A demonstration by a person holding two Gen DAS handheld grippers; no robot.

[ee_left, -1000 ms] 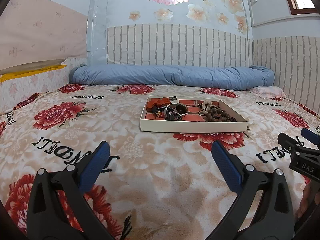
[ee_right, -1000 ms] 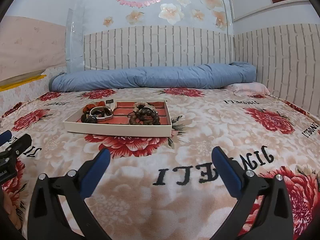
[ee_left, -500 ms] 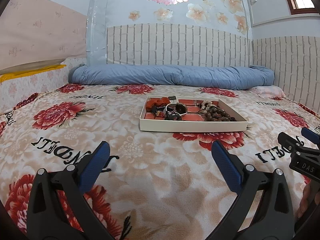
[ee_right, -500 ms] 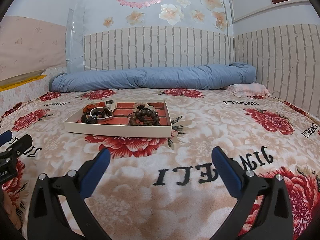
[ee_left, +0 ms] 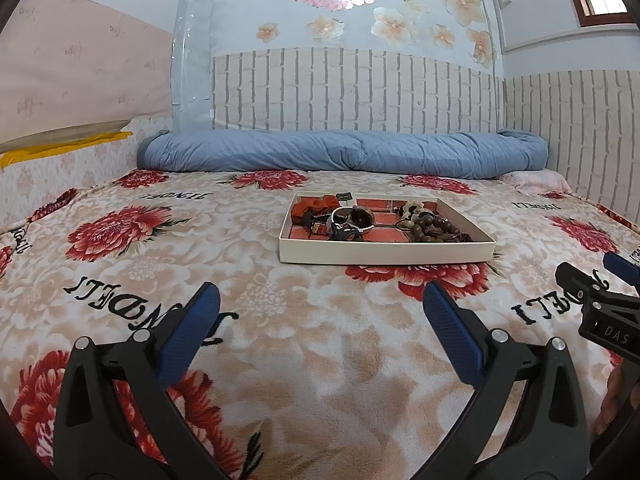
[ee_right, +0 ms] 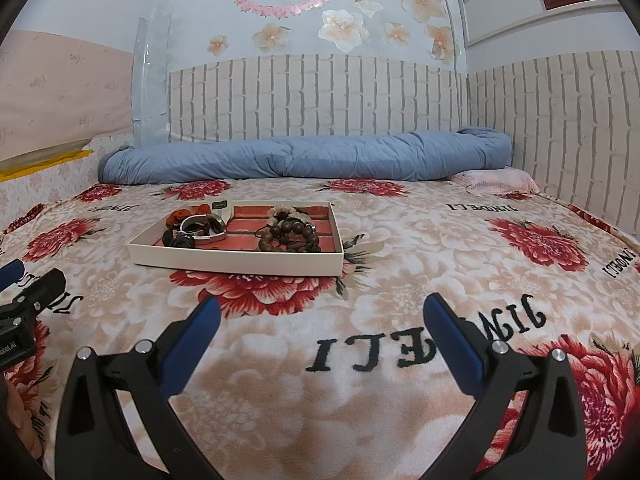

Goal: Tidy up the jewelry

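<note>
Floral blanket [ee_left: 320, 360] w/ tray [ee_left: 384, 254], long axis left-right.

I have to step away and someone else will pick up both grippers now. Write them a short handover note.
Left gripper: open, empty, held over the blanket short of the tray.
Right gripper: open, empty, also short of the tray.
Things: all jewelry lies in the tray; wooden bead bracelets on its right side, metal bangles and orange pieces tangled on its left.
Done: nothing visibly sorted.
Left: approach the tray, separate the pieces into the compartments.
</note>
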